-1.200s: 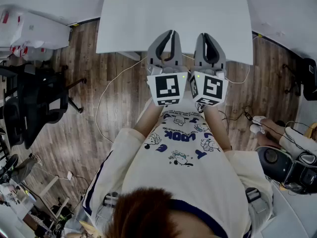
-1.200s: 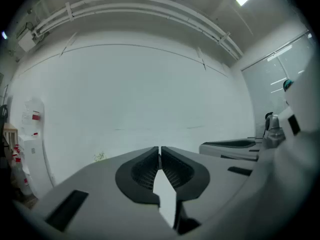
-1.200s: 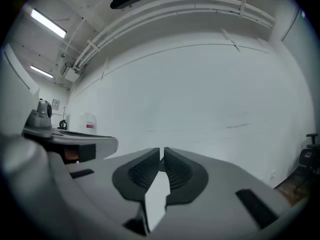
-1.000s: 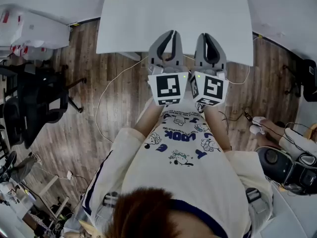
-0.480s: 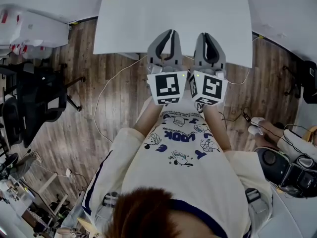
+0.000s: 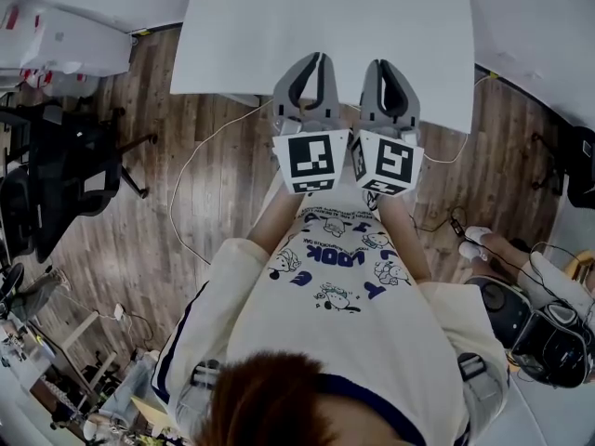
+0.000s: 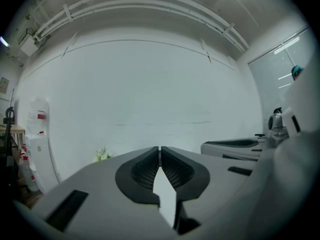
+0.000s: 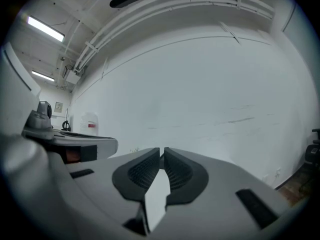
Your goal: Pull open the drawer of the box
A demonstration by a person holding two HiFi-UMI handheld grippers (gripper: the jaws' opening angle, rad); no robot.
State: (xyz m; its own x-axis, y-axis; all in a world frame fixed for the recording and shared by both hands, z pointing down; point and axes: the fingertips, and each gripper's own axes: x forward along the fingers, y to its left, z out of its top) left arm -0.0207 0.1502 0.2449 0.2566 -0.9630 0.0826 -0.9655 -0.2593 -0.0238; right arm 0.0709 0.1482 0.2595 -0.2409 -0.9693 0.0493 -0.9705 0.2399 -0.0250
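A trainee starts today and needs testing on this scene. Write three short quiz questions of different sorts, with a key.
1. True or false: the left gripper and the right gripper both have their jaws together with nothing between them.
2. Multiple choice: in the head view, what lies just beyond the grippers' tips? A. a white table B. an open drawer C. a sink
3. Short answer: what is the floor made of?
Key: 1 true; 2 A; 3 wood.

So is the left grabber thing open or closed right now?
Closed. The left gripper has its two jaws touching at the tips, with nothing held between them.
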